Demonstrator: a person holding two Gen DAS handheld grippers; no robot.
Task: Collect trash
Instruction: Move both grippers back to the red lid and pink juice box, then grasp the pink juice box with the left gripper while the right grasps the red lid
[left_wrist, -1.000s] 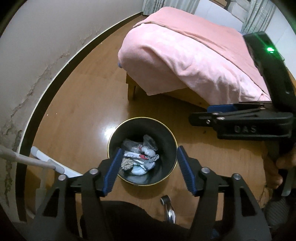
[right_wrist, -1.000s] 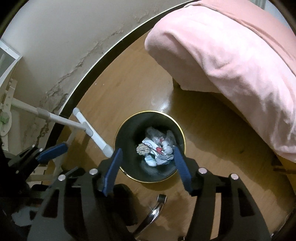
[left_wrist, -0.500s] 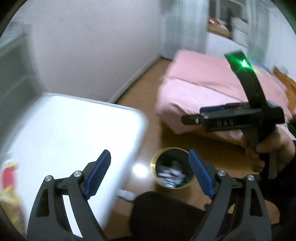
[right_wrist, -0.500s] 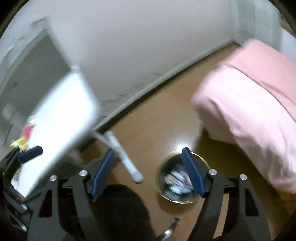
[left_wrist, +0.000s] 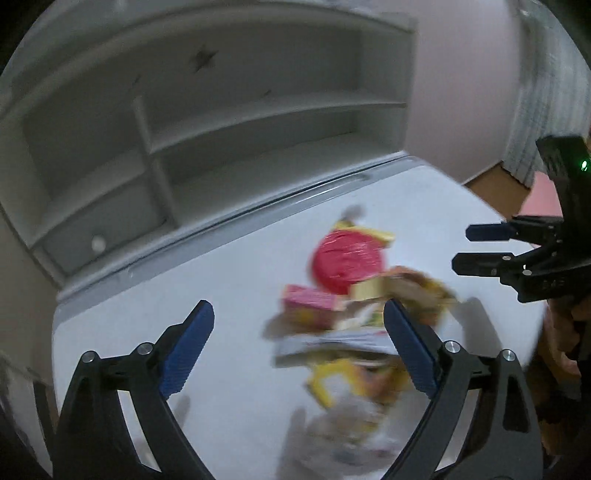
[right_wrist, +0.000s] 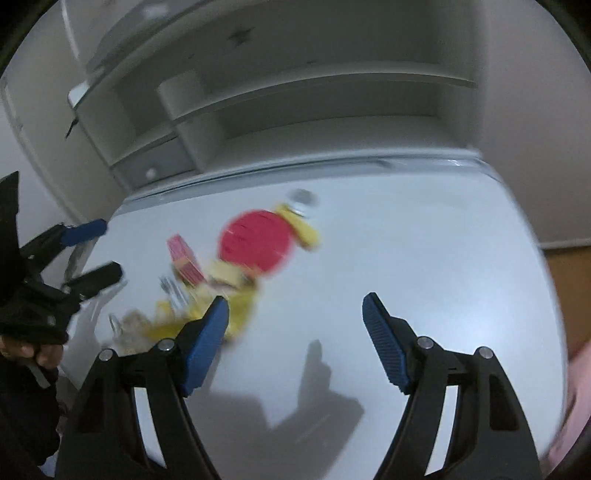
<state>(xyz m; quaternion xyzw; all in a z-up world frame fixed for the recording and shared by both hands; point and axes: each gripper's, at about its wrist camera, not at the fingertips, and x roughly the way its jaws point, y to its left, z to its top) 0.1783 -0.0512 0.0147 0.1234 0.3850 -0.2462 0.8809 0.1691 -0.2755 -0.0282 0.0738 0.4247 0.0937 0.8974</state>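
Observation:
A blurred heap of trash lies on a white table: a round red wrapper, a pink packet, yellow wrappers and crumpled clear plastic. My left gripper is open and empty above the table, its right finger over the heap. My right gripper is open and empty over bare table, to the right of the heap; the red wrapper and pink packet show there. Each gripper appears in the other's view, the right one and the left one.
A white shelf unit stands against the wall behind the table, also in the right wrist view. Wooden floor and a pink bed edge show past the table's right side.
Both grippers have swung up from the black trash bin on the floor to the white table. The bin has left both views and the trash heap has come in. Both stay open.

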